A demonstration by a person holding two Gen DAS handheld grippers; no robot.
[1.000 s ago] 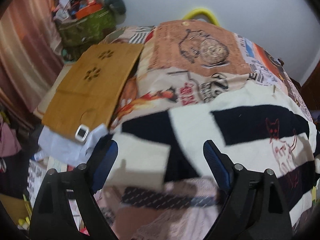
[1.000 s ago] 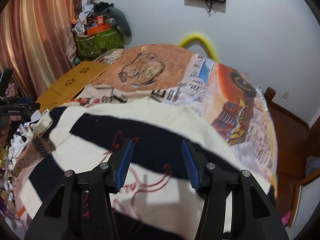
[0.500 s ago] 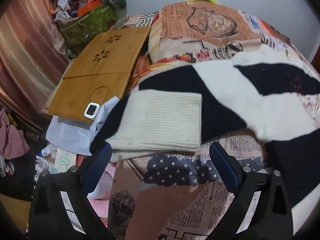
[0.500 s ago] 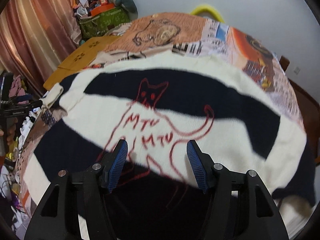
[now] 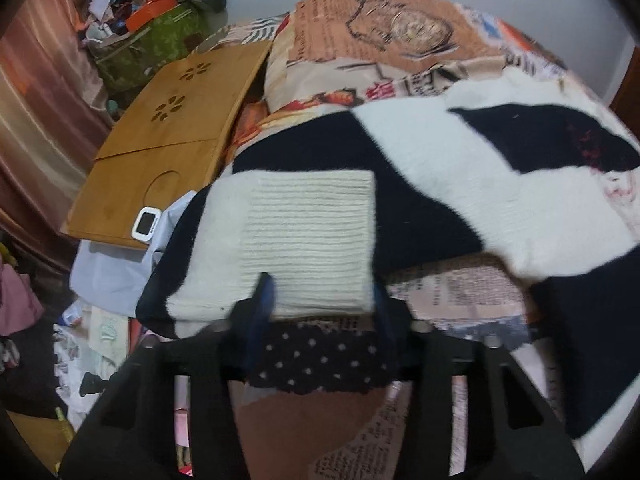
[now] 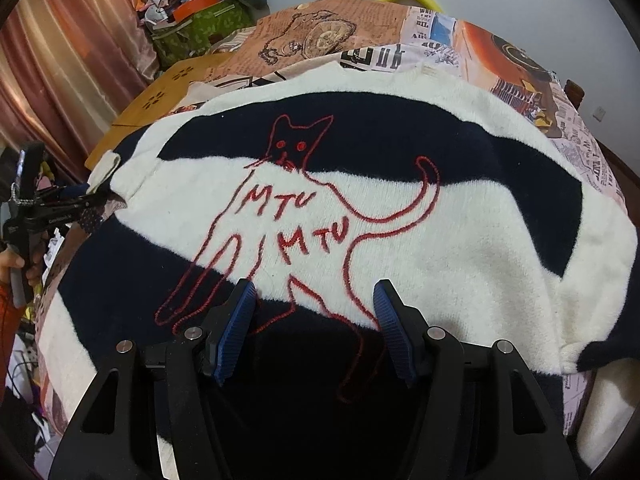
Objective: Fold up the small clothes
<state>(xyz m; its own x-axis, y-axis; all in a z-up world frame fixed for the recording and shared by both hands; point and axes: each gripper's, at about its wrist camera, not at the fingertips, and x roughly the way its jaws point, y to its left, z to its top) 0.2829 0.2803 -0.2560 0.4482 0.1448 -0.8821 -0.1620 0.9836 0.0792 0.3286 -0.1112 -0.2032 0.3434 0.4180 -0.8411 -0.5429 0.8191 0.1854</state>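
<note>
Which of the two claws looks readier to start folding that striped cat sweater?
Left. The left gripper has the sleeve's ribbed cuff between its fingers, while the right gripper hangs open over the sweater middle.

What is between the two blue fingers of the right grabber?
In the right wrist view, the right gripper stands open over the striped sweater; between its fingers lie the sweater's knit and the red cat outline's hind legs.

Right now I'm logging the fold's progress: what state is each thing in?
Sweater: spread flat on the bed, cat design up, unfolded.
Sleeve cuff: lying at the bed's edge, between the fingers.
Left gripper: open, closing around the cuff.
Right gripper: open over the sweater, holding nothing.
</note>
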